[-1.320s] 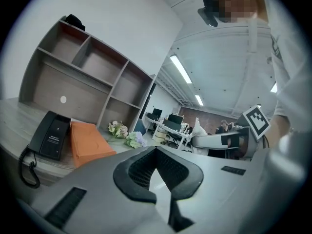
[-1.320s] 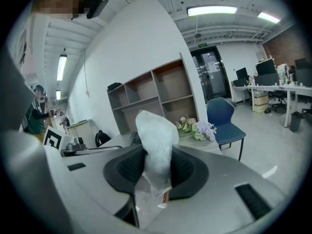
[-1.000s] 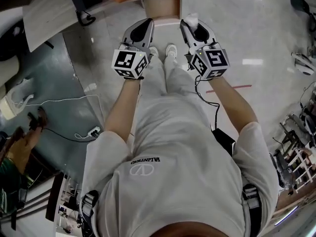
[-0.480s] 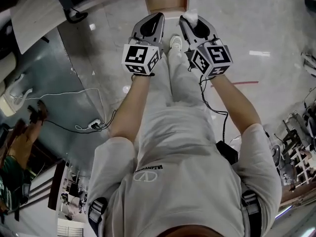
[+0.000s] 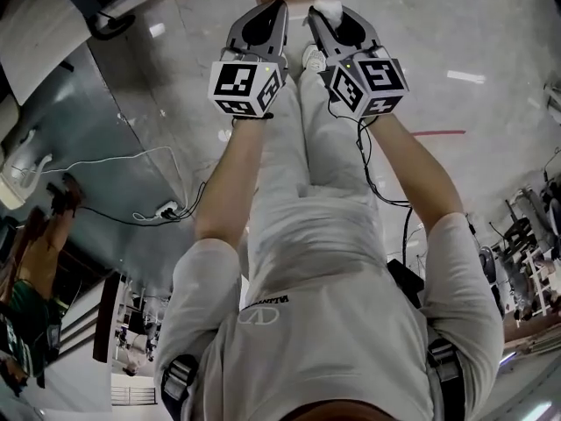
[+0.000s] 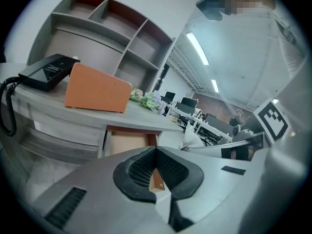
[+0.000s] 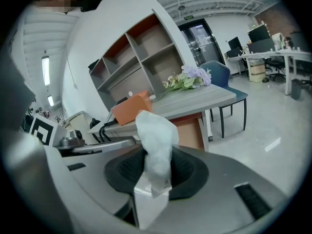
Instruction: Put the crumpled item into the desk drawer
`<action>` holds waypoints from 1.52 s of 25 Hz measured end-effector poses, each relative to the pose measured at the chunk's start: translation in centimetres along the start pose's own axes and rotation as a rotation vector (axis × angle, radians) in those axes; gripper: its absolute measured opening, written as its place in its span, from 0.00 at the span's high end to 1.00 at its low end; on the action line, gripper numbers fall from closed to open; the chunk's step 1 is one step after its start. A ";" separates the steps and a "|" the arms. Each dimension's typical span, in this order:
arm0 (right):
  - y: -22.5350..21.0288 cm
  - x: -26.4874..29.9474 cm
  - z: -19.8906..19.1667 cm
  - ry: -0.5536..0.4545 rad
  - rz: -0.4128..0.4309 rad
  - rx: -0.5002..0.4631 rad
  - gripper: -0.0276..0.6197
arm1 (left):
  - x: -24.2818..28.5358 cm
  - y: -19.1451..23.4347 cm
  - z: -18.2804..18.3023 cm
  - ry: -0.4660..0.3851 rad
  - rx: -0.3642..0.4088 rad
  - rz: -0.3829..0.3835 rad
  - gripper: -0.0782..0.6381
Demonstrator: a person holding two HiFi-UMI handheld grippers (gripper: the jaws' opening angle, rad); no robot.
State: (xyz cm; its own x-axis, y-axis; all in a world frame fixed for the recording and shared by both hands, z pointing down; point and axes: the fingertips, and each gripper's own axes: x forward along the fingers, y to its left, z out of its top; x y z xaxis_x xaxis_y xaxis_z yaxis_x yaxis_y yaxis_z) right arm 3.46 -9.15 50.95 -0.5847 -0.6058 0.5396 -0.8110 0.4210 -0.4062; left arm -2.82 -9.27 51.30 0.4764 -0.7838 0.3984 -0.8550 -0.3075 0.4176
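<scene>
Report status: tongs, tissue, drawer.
Left tongs shut, empty. Right tongs clamped on tissue. Drawer open ahead; nothing seen in the way.

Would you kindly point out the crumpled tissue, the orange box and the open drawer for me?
crumpled tissue (image 7: 155, 145), right gripper view, its bulging middle.
orange box (image 6: 95, 89), left gripper view, its front face.
open drawer (image 6: 127, 143), left gripper view, its wooden inside.

One grey wooden desk (image 6: 141, 120) carries one orange rectangular box (image 6: 96, 89), one black corded telephone (image 6: 46, 72) and one bunch of pale flowers (image 6: 146, 100). Under the desk there is one open wooden drawer (image 6: 129, 143); beside the desk, one blue chair (image 7: 222, 77). In front of the desk, one crumpled white tissue (image 7: 156, 140).
</scene>
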 end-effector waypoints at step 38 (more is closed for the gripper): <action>-6.5 7.9 -7.6 0.114 -0.054 0.018 0.78 | 7.6 4.0 -8.9 0.160 0.022 0.086 0.89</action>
State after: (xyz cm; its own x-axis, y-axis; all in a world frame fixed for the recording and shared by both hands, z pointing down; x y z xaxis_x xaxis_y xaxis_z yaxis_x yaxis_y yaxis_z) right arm 3.96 -11.50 63.46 -0.5392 -0.5462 0.6411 -0.8416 0.3769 -0.3867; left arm -0.80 -11.67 63.23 0.4261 -0.7124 0.5577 -0.8976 -0.2558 0.3590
